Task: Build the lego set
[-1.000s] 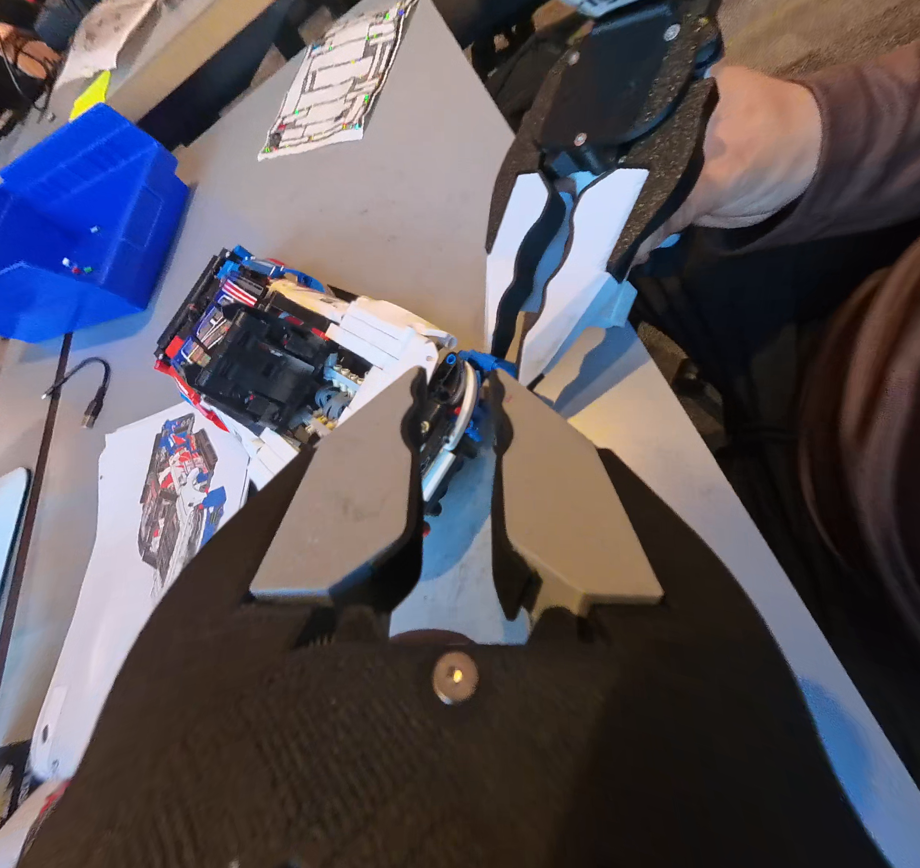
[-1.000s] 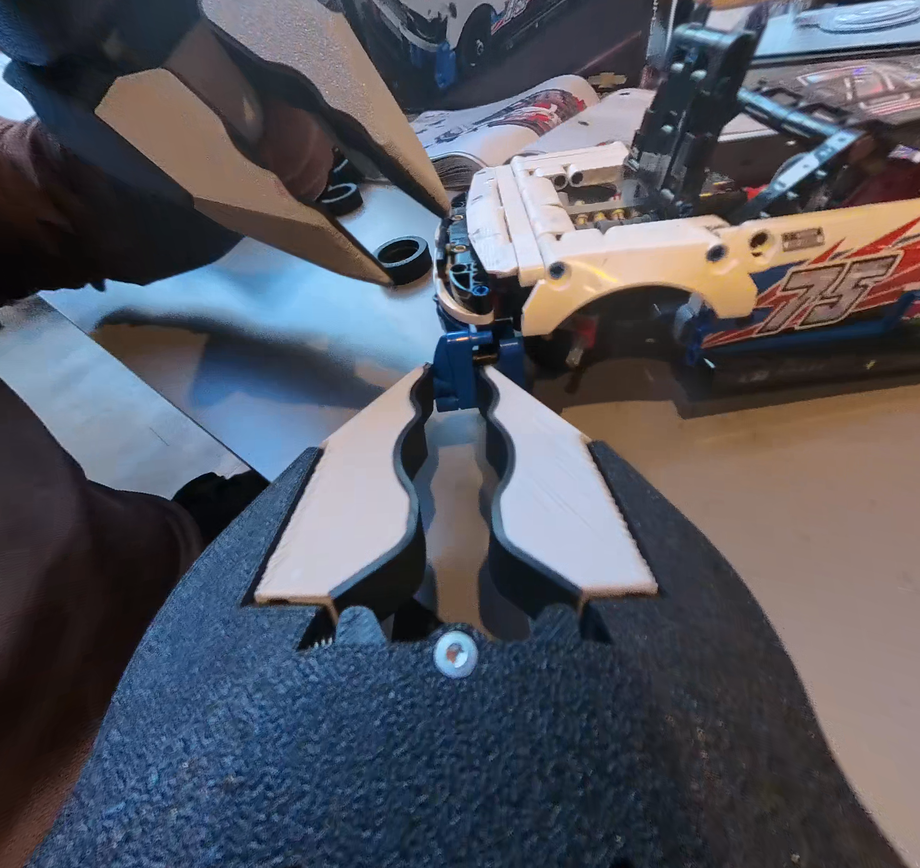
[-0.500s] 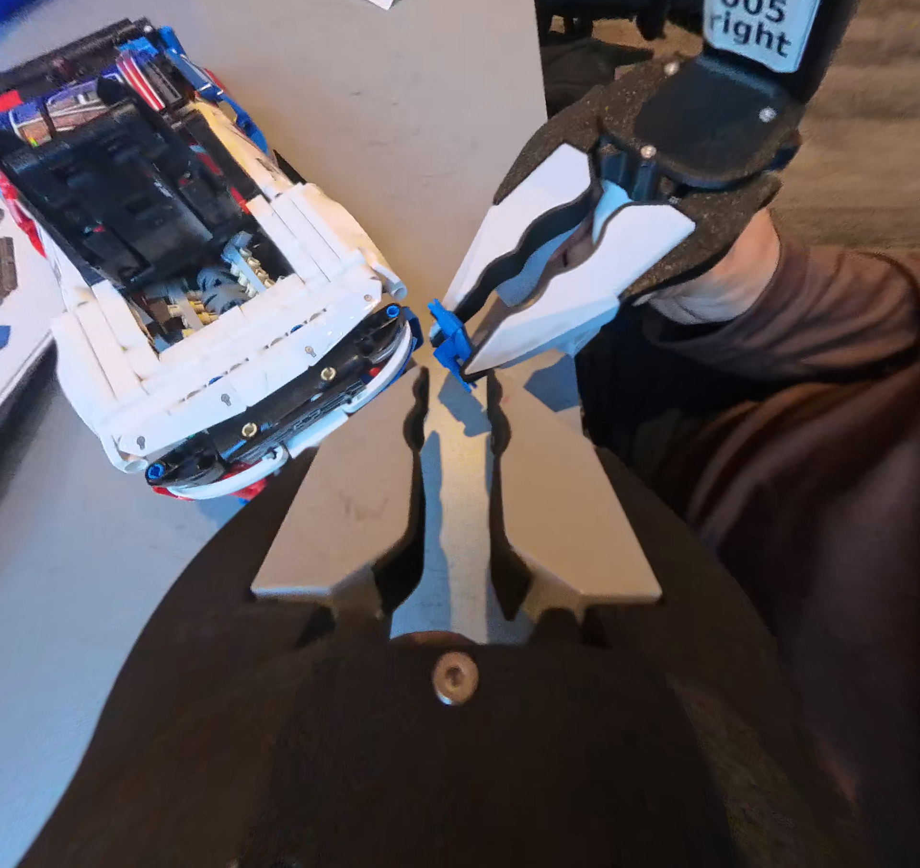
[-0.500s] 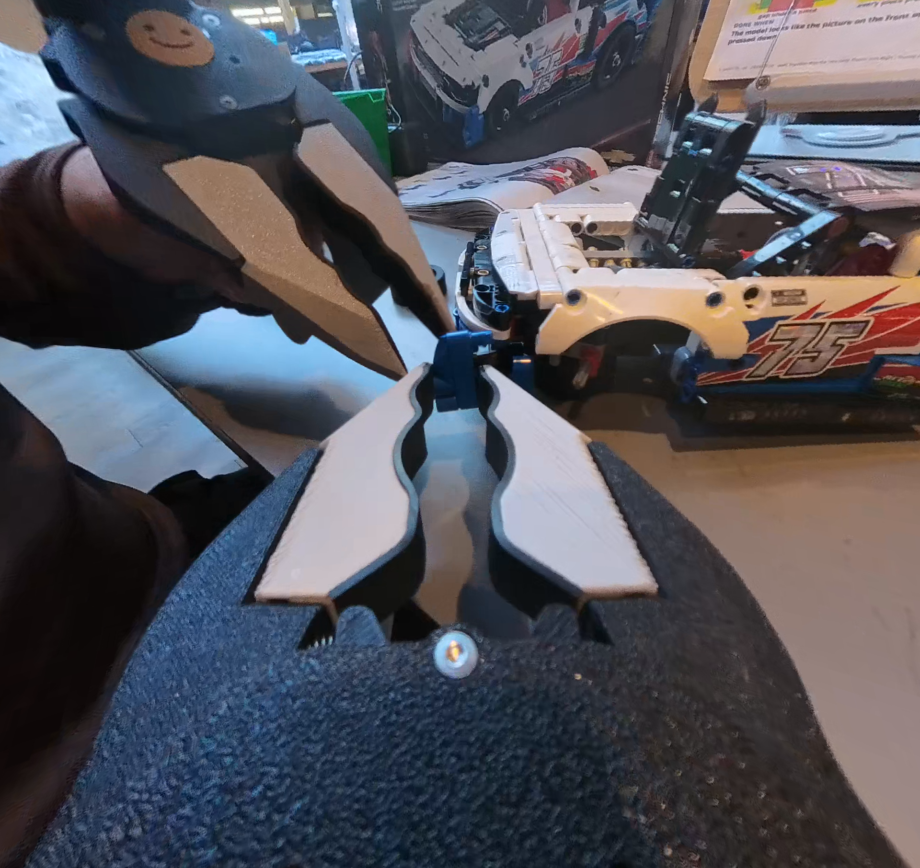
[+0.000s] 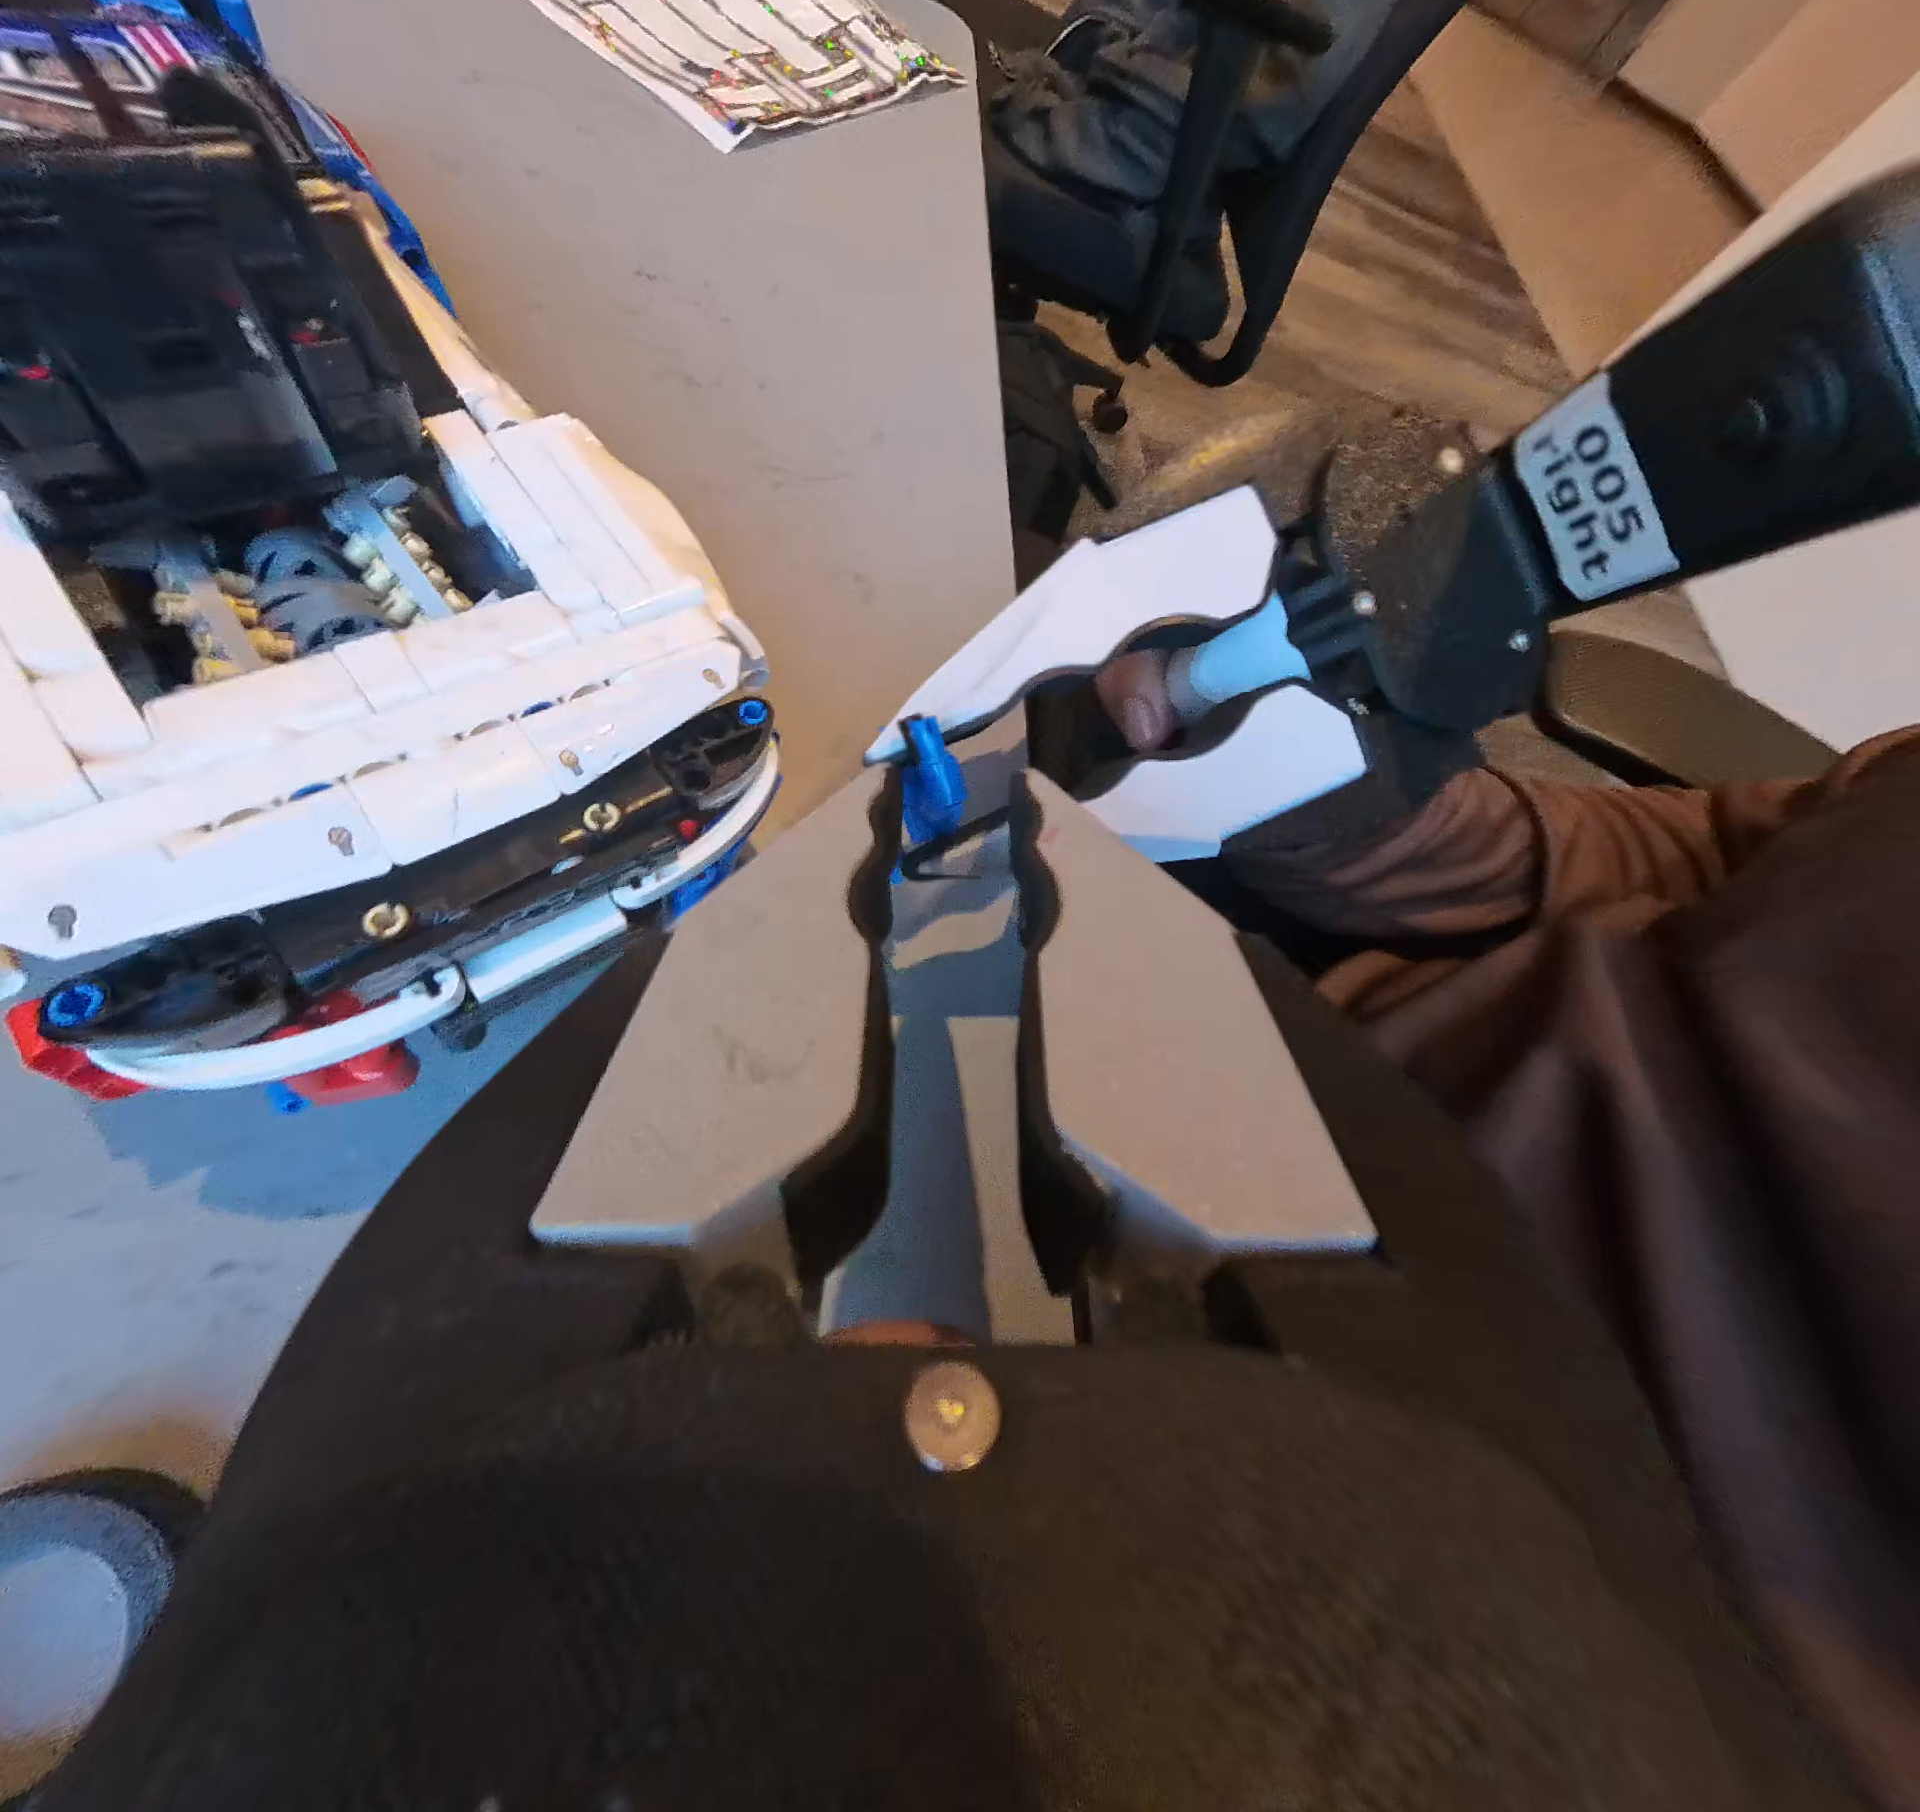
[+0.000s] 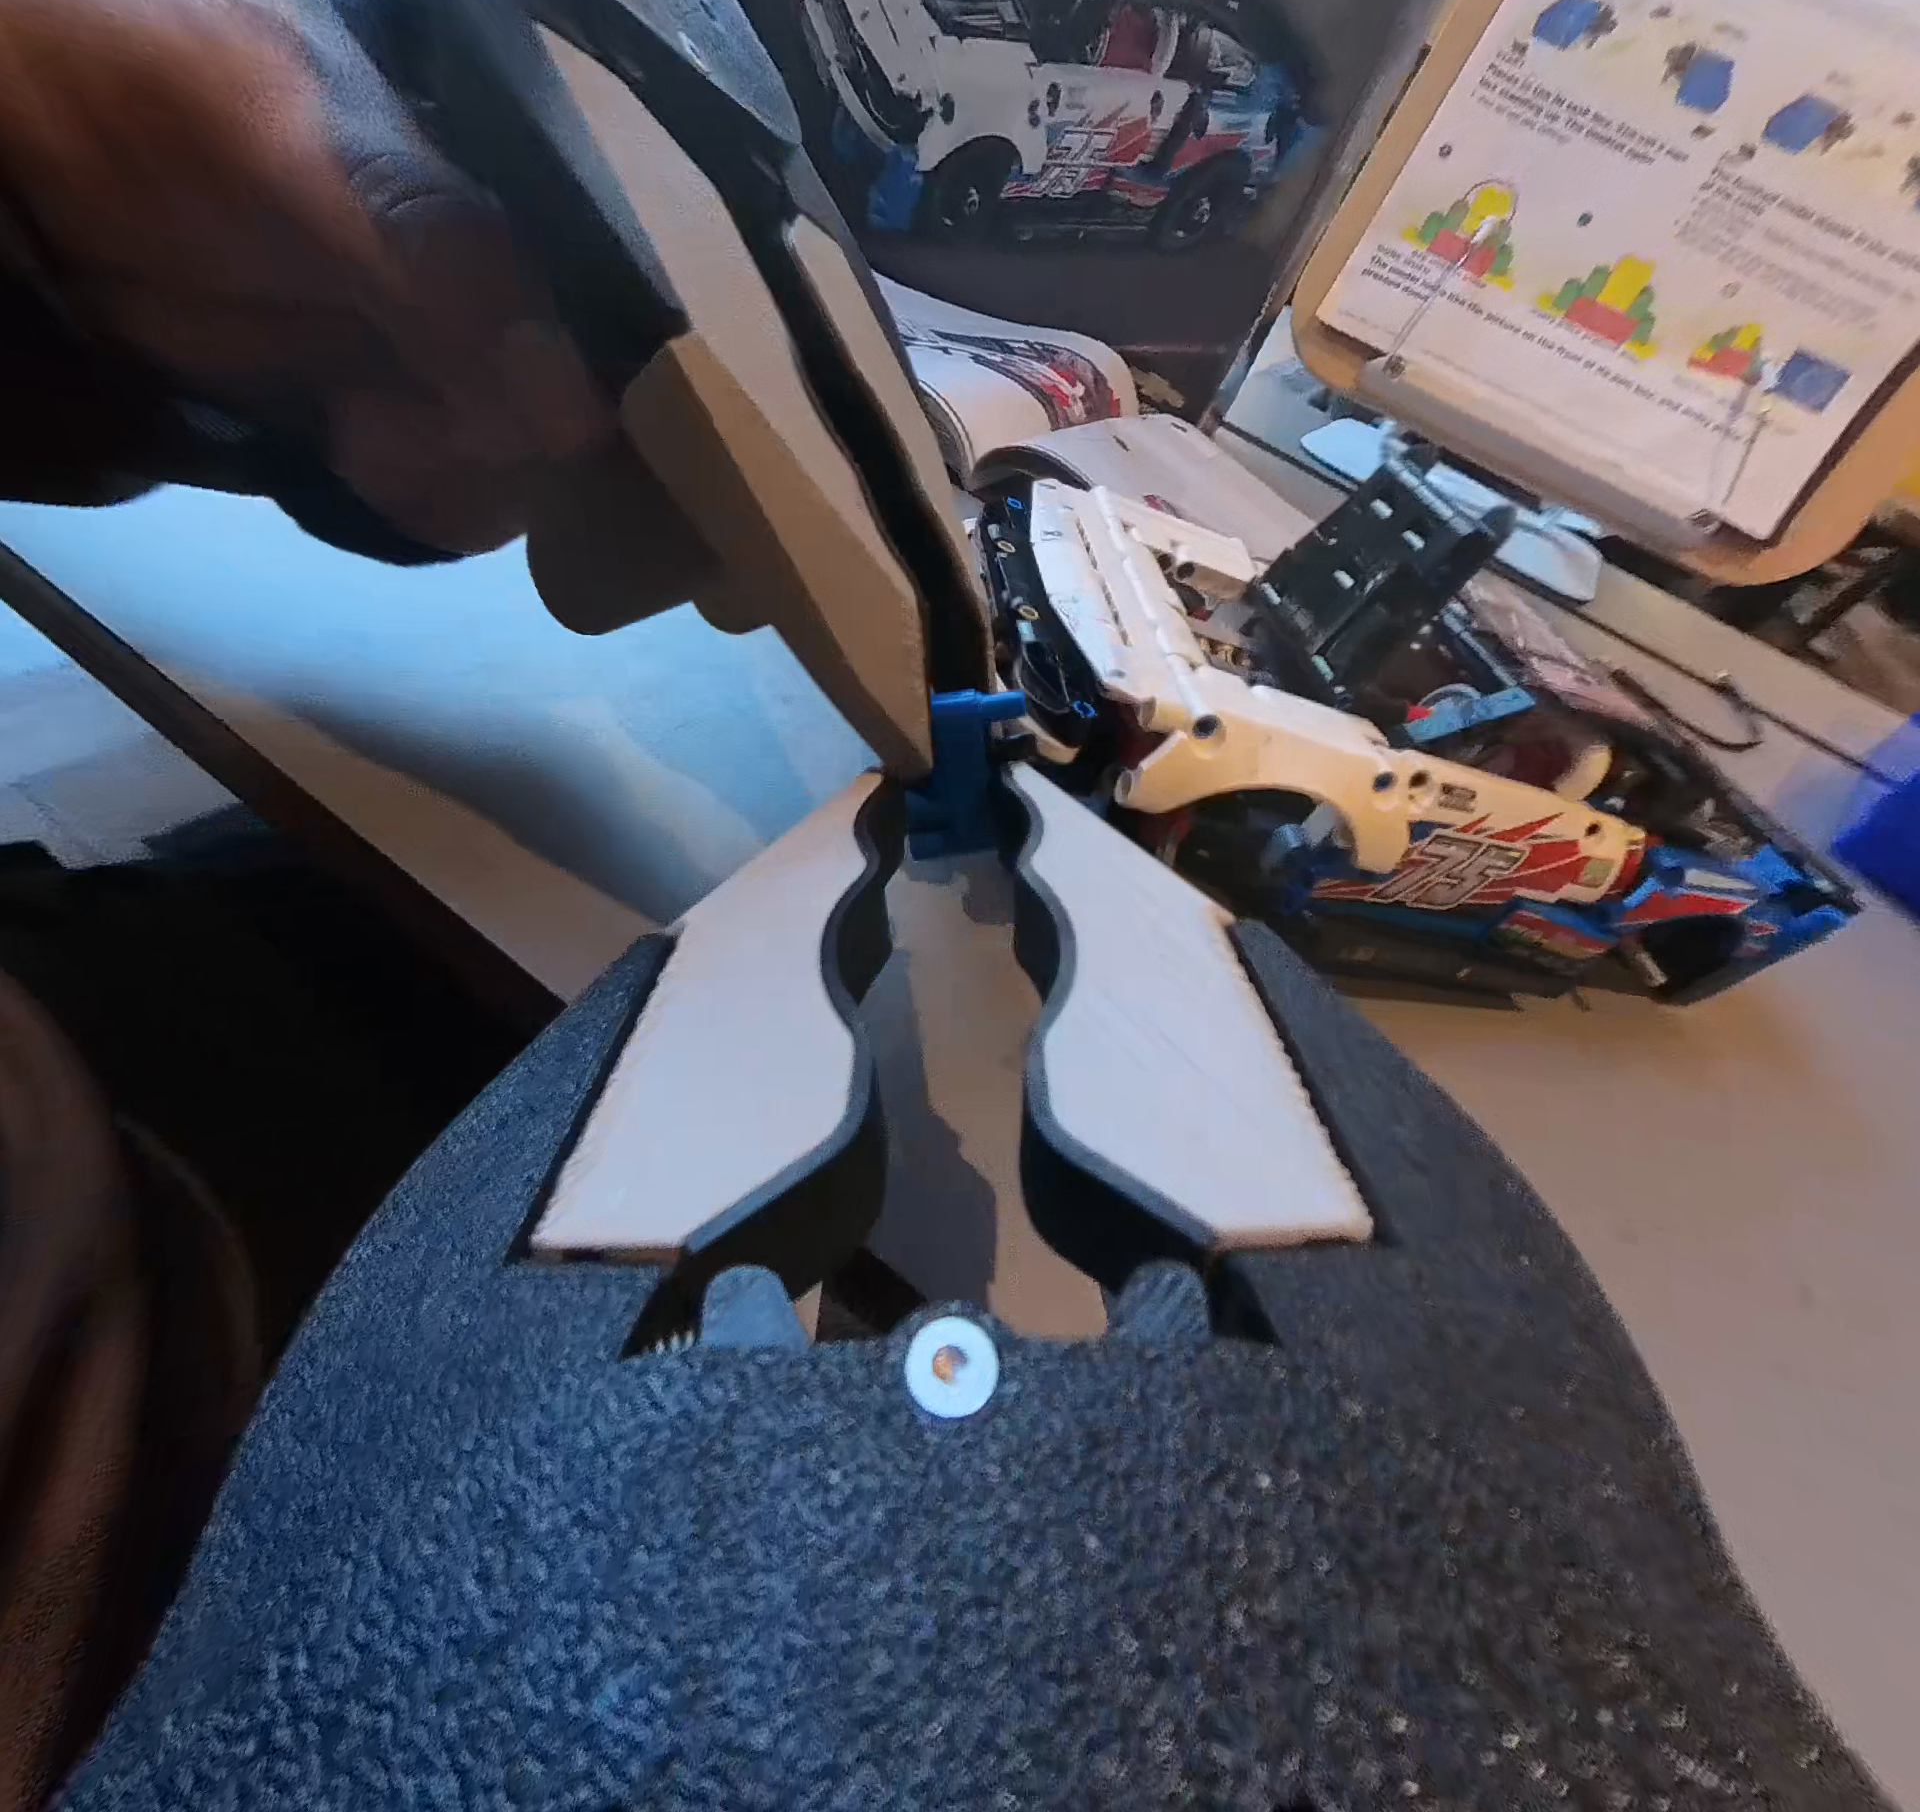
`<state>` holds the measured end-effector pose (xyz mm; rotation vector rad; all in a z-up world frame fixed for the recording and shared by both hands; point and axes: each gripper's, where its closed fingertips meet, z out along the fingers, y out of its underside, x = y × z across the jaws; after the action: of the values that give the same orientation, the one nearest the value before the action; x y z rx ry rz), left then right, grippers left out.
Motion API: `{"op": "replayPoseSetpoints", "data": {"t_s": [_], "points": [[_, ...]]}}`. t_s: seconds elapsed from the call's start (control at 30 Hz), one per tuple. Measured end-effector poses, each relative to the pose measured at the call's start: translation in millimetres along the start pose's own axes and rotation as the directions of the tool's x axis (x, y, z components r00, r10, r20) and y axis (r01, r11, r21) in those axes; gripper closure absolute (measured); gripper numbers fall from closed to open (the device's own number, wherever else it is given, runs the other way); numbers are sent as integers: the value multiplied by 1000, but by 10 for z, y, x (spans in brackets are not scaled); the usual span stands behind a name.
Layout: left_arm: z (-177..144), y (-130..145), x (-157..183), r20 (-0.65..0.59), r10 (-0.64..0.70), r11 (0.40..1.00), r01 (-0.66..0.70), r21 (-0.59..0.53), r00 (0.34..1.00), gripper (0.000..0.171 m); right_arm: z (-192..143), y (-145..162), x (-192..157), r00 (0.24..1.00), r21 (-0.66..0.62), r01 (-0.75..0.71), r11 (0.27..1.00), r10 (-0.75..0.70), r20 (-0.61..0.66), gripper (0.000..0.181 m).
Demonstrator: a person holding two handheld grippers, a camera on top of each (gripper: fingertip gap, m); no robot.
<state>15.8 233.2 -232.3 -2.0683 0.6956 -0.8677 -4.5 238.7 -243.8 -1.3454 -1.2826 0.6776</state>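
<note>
The white, blue and red lego car (image 5: 364,723) lies on the grey table (image 5: 727,308), its front end facing me; it also shows in the right wrist view (image 6: 1299,754). My right gripper (image 6: 951,786), with white fingers, is shut on a small blue lego piece (image 6: 961,775) and holds it in the air off the car's front corner. My left gripper (image 5: 948,794), with grey fingers, has a narrow gap between its jaws. Its tips flank the blue piece (image 5: 930,786), and I cannot tell whether they touch it. The right gripper (image 5: 888,749) reaches in from the right.
A printed sheet (image 5: 707,27) lies at the table's far corner. An office chair (image 5: 1195,152) stands beyond the table edge. A black tyre (image 5: 73,1596) lies at the lower left. The set's box (image 6: 1039,100), an open booklet (image 6: 1018,370) and an instruction board (image 6: 1610,204) stand behind the car. My two grippers' fingertips are within a few centimetres of each other.
My left gripper has swung right, away from the car's front, and its tips now flank the blue piece. My right gripper has drawn the piece away from the car towards the table edge.
</note>
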Motion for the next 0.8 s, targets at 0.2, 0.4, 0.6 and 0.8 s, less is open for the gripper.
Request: {"op": "replayPoseSetpoints", "data": {"t_s": [0.2,0.4,0.6,0.8], "points": [[-40,54,-113,59,33,999,-34,6,998,165,76,4,-13,994,-41,86,995,-89,-66,164],[-7,76,-127,58,36,999,-34,-21,998,167,62,63,-29,999,-83,-40,996,37,-36,163],[-22,50,-185,117,106,994,-103,-37,987,167,-241,16,-37,967,-257,-253,933,252,-36,163],[7,106,-249,184,90,995,-81,-56,979,167,-435,117,273,960,-323,-106,940,181,212,161]]}}
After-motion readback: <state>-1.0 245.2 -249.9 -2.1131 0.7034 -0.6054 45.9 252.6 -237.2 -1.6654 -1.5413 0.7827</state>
